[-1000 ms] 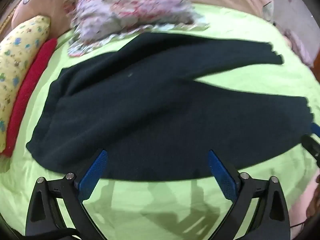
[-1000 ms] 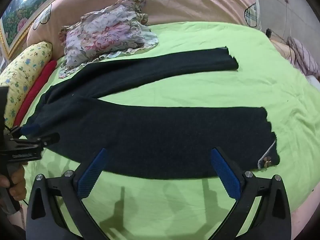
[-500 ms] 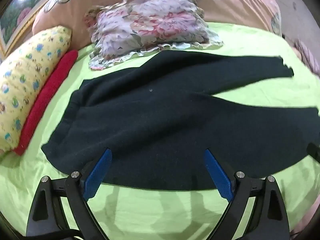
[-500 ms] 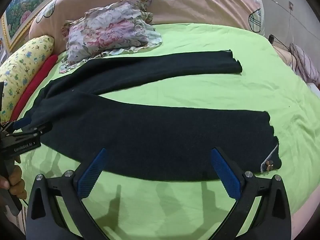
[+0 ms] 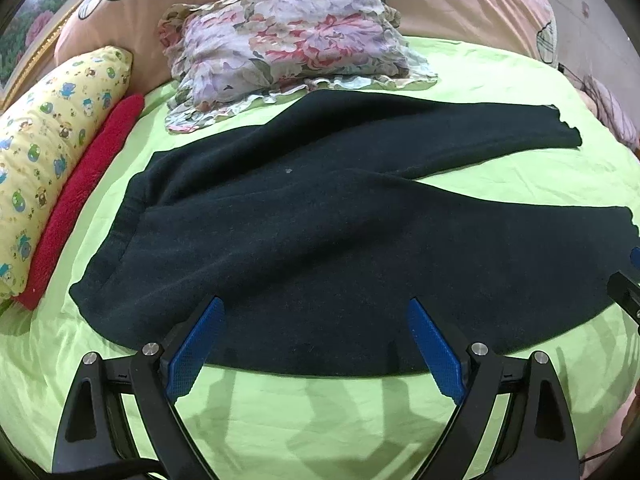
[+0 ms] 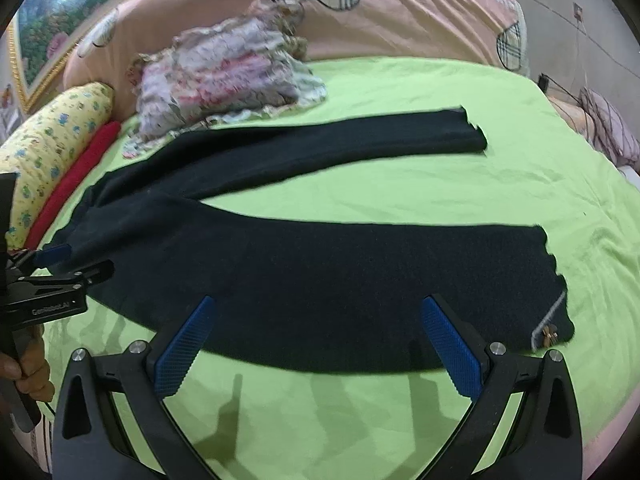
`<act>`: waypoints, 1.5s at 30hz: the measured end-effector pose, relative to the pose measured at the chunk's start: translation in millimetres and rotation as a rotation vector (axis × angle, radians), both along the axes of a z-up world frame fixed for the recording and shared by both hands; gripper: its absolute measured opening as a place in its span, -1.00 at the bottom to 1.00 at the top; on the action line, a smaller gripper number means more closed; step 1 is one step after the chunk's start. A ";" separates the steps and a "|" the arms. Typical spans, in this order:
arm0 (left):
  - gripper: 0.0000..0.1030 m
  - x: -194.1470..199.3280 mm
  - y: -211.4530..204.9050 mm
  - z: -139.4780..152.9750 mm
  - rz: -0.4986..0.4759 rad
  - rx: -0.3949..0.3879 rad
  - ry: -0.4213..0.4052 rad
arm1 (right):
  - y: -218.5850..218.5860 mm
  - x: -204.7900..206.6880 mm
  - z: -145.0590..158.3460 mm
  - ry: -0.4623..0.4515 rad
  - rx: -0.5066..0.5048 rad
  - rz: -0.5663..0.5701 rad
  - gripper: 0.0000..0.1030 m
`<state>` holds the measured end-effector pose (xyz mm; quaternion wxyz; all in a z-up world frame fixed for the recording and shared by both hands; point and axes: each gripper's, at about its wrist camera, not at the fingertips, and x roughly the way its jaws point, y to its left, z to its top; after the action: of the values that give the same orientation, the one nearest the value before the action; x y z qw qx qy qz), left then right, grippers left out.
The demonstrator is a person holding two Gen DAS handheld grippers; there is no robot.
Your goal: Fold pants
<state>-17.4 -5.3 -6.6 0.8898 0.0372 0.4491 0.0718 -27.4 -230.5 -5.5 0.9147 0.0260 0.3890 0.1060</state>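
Dark navy pants [image 5: 320, 216] lie spread flat on the green bed sheet [image 5: 304, 412], waistband at the left, both legs running right in a V. My left gripper [image 5: 314, 312] hangs open over the near edge of the waist part, holding nothing. The right wrist view shows the pants [image 6: 340, 264] with the near leg's cuff and a small metal tag [image 6: 548, 334] at the right. My right gripper [image 6: 316, 310] is open above the near leg's lower edge. The left gripper [image 6: 60, 272] also shows at that view's left edge, in a hand [image 6: 28, 372].
A floral cushion [image 5: 288, 44] rests just behind the far leg. A yellow patterned bolster [image 5: 48, 128] and a red pillow [image 5: 84, 188] lie along the left. A pink headboard cover [image 6: 360, 16] runs across the back. Bare green sheet [image 6: 500, 184] lies between and beyond the legs.
Both views have lifted and pulled back a little, so more of the cushions and headboard shows. The pants have not moved, and both grippers stay open.
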 end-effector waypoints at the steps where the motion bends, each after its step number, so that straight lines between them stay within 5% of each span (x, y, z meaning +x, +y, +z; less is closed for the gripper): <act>1: 0.81 0.1 0.1 0.2 0.001 -0.003 -0.002 | 1.0 0.9 -1.1 0.002 -0.006 0.003 0.99; 11: 0.82 -8.0 -3.9 9.0 -0.024 -0.038 -0.054 | 11.5 -0.2 8.2 -0.035 0.090 0.079 0.99; 45: 0.82 -14.1 -3.5 19.1 -0.056 -0.044 -0.105 | 45.5 19.4 8.9 -0.032 0.090 0.164 0.99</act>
<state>-31.5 -8.8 12.5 0.9144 0.0266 0.4020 0.0387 -8.0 -185.0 3.4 0.9070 0.0333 0.3701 0.1985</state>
